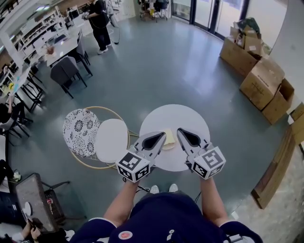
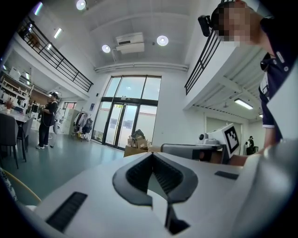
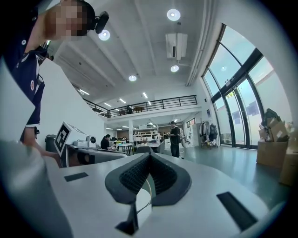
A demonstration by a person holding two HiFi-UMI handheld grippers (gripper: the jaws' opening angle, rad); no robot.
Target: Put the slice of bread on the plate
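Left gripper (image 1: 161,136) & right gripper (image 1: 181,131), both pinched shut on nothing, hover above slice of bread (image 1: 169,139) on round white table (image 1: 190,116); descending w/ jaws unopened could shove it off.

Setting: large open-plan office or lab hall with a grey floor (image 1: 156,61). Landmark: round white worktop (image 1: 171,116). Beyond it, at the far end: glazed doors (image 1: 209,12). Right of it: stacked cardboard boxes (image 1: 261,80). Left and beyond: desks (image 1: 64,47), chairs (image 1: 66,71), shelving (image 1: 35,26). Overhead: mezzanine railing (image 3: 149,103), round ceiling lights (image 3: 173,15).
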